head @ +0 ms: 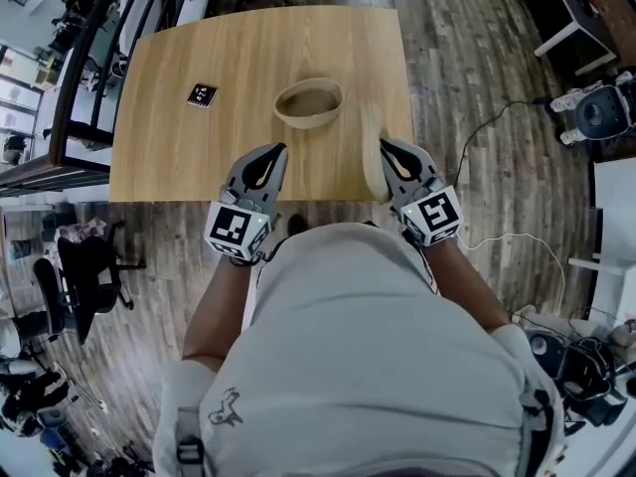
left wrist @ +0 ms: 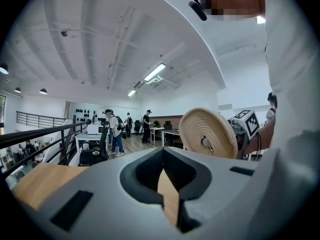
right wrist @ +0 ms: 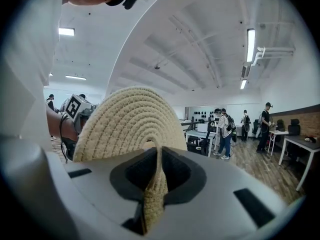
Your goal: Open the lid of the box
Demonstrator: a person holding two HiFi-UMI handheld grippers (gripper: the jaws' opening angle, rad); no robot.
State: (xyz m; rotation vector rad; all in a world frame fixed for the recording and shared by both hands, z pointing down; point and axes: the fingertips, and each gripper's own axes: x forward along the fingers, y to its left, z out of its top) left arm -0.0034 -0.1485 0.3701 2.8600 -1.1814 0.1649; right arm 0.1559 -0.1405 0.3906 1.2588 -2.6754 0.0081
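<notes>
The round woven box (head: 309, 102) sits near the middle of the wooden worktop (head: 179, 147). Its top is open. The lid (head: 372, 153) is off the box. It stands on its edge at about 4 o'clock from the box, close to the right side of the worktop. I cannot tell if its lower edge touches the wood.

The right hand-held gripper (head: 387, 148) holds the lid. Its two jaws are pressed on the rim, with the woven edge squeezed between them. In the right gripper view the lid stands up above the jaws like a big round fan.

The left hand-held gripper (head: 271, 155) is at about 7 o'clock from the box, over the near edge of the worktop. Its jaws are together and nothing is between them. It touches neither the box nor the lid. In the left gripper view the lid shows at about 1 o'clock, with a small knob (left wrist: 205, 143) in the middle of its flat face.

A small black card (head: 202, 95) with white squares lies on the worktop at 9 o'clock from the box, well apart from it. The floor (head: 477, 87) is dark wood.
</notes>
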